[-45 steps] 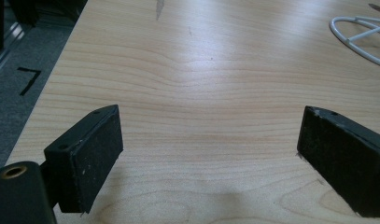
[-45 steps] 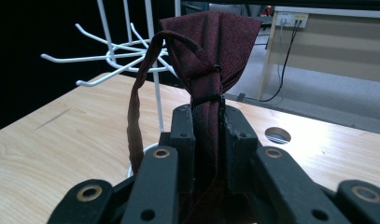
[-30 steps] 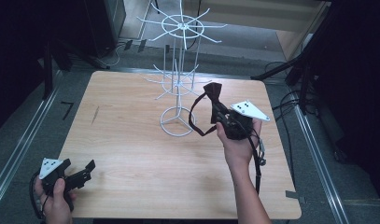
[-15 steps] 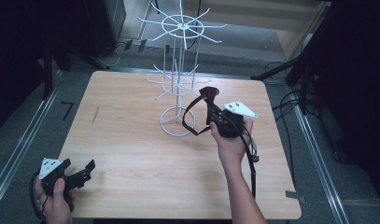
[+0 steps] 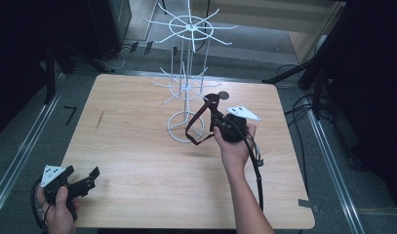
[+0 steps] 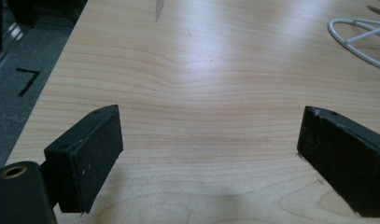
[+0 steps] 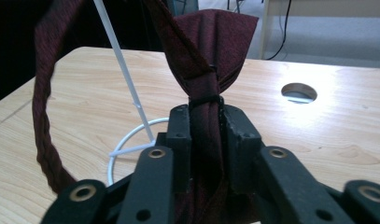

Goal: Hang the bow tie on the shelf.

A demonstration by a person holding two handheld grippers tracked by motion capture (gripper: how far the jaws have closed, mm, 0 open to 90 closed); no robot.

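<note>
A white wire rack (image 5: 188, 92) stands on the wooden table (image 5: 137, 156), near its round hole (image 7: 299, 92).

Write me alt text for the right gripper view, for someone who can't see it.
The right gripper is clamped on the knot of a dark red bow tie, whose strap loops out to the left. Behind stand the thin white wire rack and the light wooden table with its round hole.
</note>
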